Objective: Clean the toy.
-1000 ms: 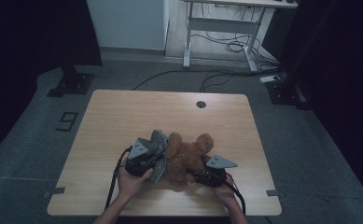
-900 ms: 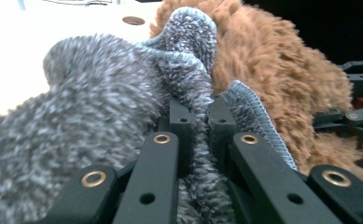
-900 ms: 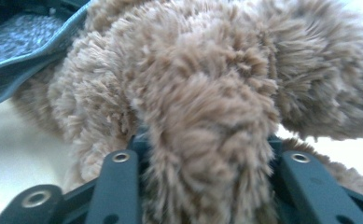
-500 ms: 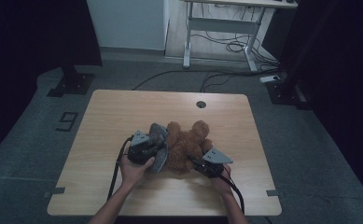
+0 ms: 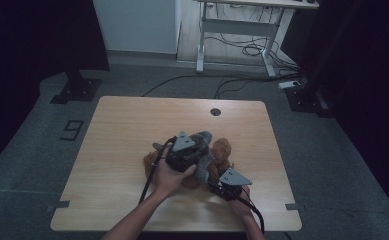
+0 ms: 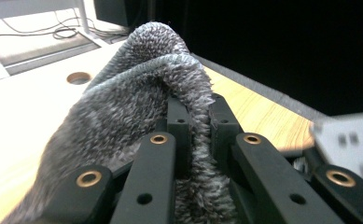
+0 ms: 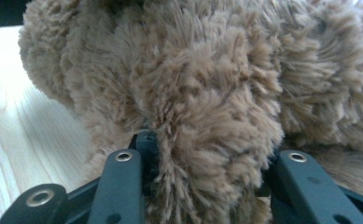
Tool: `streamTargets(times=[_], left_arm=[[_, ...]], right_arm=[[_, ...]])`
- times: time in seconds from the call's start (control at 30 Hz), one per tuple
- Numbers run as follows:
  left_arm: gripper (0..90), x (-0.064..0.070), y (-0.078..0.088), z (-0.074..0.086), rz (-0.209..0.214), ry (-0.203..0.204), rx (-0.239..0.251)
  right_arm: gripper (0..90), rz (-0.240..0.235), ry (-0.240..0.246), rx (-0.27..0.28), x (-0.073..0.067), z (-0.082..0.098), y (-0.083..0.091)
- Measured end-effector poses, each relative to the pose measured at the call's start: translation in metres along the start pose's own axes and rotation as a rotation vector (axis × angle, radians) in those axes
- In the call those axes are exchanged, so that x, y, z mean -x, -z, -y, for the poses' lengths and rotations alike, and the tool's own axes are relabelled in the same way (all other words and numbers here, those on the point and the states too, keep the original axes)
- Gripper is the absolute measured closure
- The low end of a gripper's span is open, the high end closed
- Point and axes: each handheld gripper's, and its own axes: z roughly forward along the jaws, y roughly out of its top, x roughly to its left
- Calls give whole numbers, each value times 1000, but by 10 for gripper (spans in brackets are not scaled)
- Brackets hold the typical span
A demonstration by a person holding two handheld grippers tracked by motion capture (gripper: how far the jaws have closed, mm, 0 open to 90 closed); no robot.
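While the left gripper (image 6: 194,116) pinches grey cloth (image 6: 137,88), the right gripper (image 7: 207,158) clamps the brown plush toy (image 7: 207,84).

Left tool (image 5: 194,155) is raised and clamped tight; right tool (image 5: 221,187) sits low, jaws pinched.

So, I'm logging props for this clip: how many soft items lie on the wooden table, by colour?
Fluffy brown plush toy: 1
Fuzzy grey knitted cloth: 1
Total: 2
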Motion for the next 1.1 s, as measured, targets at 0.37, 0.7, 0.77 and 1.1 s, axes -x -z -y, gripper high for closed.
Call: streamTargets(times=[0.37,0.7,0.77,1.1], left_arm=[[828,-3,-40,25,-80,-19,-132],[833,-30,13,58,-145,3,-67],[835,-36,24,63,-141,33,-42],[834,-52,64,79,-155,92,17]], right_arm=[[587,-1,33,-17,-2,6,4],[585,-1,13,-22,-1,6,5],[585,-3,8,-20,-1,6,5],[583,-5,-7,-19,0,7,5]])
